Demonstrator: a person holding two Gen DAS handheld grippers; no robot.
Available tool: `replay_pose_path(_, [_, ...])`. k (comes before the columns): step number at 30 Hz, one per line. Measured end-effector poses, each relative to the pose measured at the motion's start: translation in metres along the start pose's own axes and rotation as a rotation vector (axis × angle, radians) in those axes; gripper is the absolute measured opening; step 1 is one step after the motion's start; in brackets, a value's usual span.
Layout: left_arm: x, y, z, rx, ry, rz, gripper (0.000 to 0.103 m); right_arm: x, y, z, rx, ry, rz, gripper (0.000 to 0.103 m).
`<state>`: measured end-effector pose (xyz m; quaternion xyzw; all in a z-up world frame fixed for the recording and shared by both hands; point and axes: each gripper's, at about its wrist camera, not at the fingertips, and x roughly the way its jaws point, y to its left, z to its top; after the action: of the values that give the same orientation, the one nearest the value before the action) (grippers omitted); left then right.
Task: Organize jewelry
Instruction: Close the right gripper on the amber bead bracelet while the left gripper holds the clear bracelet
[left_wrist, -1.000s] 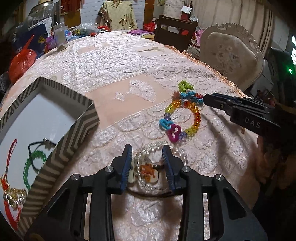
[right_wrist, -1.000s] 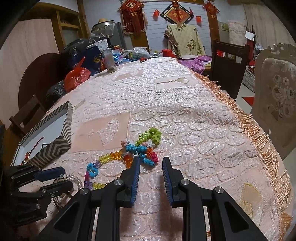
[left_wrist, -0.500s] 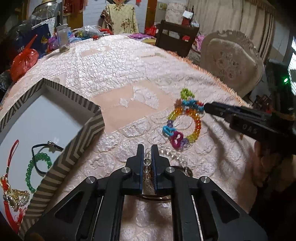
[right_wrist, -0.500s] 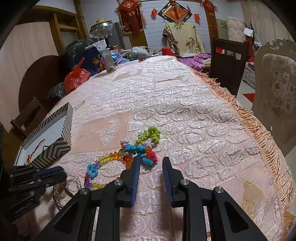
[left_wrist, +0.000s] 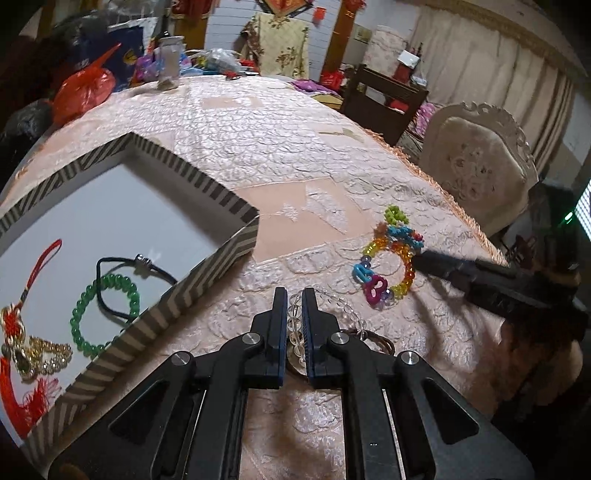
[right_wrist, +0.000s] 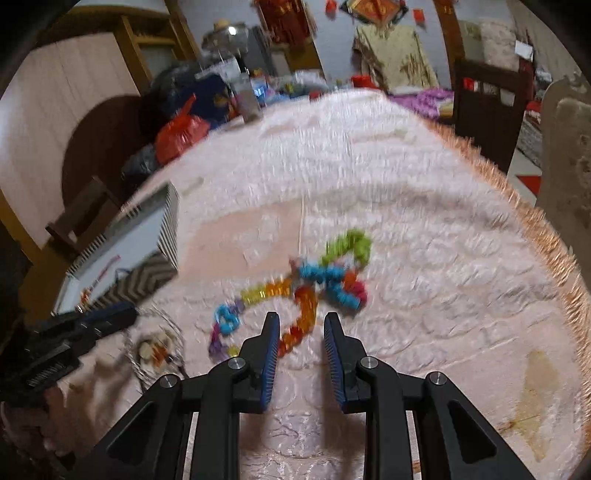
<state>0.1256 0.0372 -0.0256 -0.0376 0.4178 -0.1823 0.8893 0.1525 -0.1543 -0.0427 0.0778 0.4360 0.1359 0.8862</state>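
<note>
The jaws of the left gripper (left_wrist: 294, 314) are pinched tight on the clear bead bracelet (left_wrist: 325, 314), whose beads show in the narrow slit between the pads, the rest of its loop trailing right over the pink tablecloth (left_wrist: 258, 133). The jaws of the right gripper (right_wrist: 300, 343) stand apart, unclamped, straddling the orange stretch of the colourful bead bracelet (right_wrist: 306, 284) lying flat. The striped box (left_wrist: 207, 266), left of both, holds a green bracelet (left_wrist: 107, 314).
</note>
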Motion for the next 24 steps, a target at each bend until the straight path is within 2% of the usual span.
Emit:
replay_pose_path(2, [-0.003,0.000,0.000,-0.005,-0.008,0.000,0.006,0.006,0.002,0.002,0.001,-0.001,0.001,0.023])
replay_pose_path(8, [-0.010,0.004,0.003,-0.024,-0.020,-0.005,0.006,0.019,0.020,0.006,-0.101,0.015,-0.065,0.023])
replay_pose_path(10, [-0.011,0.007,0.004,-0.033,-0.022,-0.006,0.006,0.020,0.022,0.005,-0.124,0.017,-0.078,0.009])
replay_pose_path(14, [-0.013,0.010,0.004,-0.042,-0.023,-0.009,0.006,0.016,0.029,0.002,-0.164,0.003,-0.111,0.008])
replay_pose_path(24, [-0.022,0.008,0.007,-0.056,-0.039,-0.047,0.006,-0.046,0.022,0.011,-0.093,-0.167,-0.076,0.008])
